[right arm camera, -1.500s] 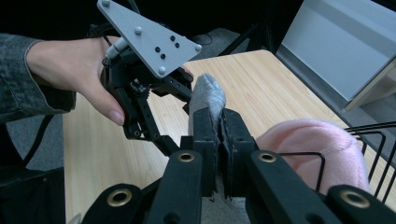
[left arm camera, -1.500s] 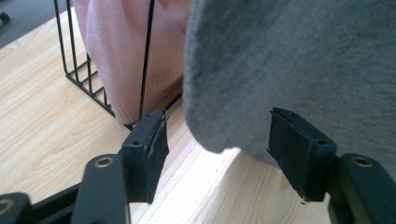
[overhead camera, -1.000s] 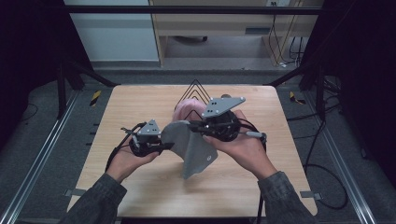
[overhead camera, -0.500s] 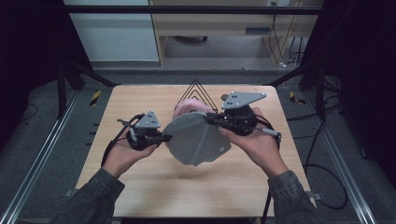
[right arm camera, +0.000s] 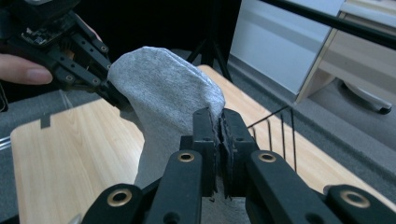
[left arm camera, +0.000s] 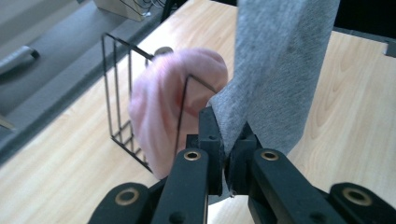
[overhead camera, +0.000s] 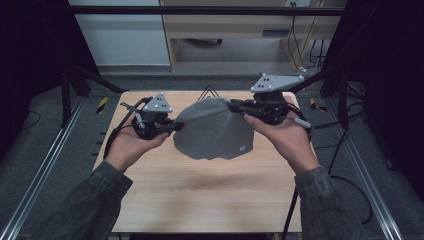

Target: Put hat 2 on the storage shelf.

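A grey cloth point(overhead camera: 215, 131) with a small round logo hangs spread out above the wooden table point(overhead camera: 200, 200), held by two edges. My left gripper point(overhead camera: 177, 126) is shut on its left edge; in the left gripper view the jaws point(left arm camera: 227, 140) pinch the grey fabric point(left arm camera: 280, 70). My right gripper point(overhead camera: 232, 105) is shut on the upper right edge, and its own view shows the jaws point(right arm camera: 219, 126) clamping the cloth point(right arm camera: 168, 88), with the left gripper point(right arm camera: 112, 93) on the far side. A pink cloth point(left arm camera: 173, 107) sits in a black wire rack point(left arm camera: 116, 93) behind the grey one.
The wire rack point(overhead camera: 209, 92) stands at the table's far edge, its tip showing above the grey cloth. Metal rails run along both sides of the table. Pale cabinets and cables lie beyond the far edge.
Both hands have risen and moved apart. The grey cloth, which hung folded down to the table, is now lifted off it and stretched wide between the grippers, hiding the pink cloth in the high view.
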`<state>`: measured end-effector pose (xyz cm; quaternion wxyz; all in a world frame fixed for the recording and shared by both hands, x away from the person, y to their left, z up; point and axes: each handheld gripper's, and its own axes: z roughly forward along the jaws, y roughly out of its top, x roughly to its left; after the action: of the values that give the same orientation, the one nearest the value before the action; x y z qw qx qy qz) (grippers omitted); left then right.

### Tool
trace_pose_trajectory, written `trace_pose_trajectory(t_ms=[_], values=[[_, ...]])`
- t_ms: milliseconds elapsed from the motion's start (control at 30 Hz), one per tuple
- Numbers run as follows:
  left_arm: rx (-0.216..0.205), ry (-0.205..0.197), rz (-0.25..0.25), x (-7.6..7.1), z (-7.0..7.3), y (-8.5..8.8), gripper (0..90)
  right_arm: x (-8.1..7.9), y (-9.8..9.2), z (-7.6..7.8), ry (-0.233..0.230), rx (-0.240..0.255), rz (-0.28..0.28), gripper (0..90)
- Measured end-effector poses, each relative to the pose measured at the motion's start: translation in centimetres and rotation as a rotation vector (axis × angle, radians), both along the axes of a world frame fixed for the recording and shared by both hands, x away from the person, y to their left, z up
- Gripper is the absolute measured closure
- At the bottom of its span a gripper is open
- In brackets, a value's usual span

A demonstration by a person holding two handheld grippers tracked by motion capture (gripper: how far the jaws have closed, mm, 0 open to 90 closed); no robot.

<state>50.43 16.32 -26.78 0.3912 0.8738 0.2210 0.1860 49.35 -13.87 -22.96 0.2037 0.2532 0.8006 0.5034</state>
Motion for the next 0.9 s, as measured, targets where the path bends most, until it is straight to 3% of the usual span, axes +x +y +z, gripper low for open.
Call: trace_pose_trajectory(t_ms=[367, 500, 733, 900], values=[[-0.04, -0.047, 0.018, 2.5, 4.5, -0.3, 86.6, 3.1, -0.5, 3.5, -0.033, 0.026, -0.031, 86.3], [-0.064, -0.054, 0.021, 3.4, 5.4, -0.5, 86.7, 4.8, -0.5, 4.5, -0.04, 0.039, -0.045, 86.3], [-0.068, -0.081, 0.027, 4.6, 7.0, -1.1, 86.7, 7.1, -1.0, 5.8, -0.054, 0.062, -0.063, 86.4], [-0.073, -0.111, 0.052, 6.2, 7.5, -1.8, 86.7, 8.8, -1.2, 5.7, -0.056, 0.077, -0.082, 86.4]])
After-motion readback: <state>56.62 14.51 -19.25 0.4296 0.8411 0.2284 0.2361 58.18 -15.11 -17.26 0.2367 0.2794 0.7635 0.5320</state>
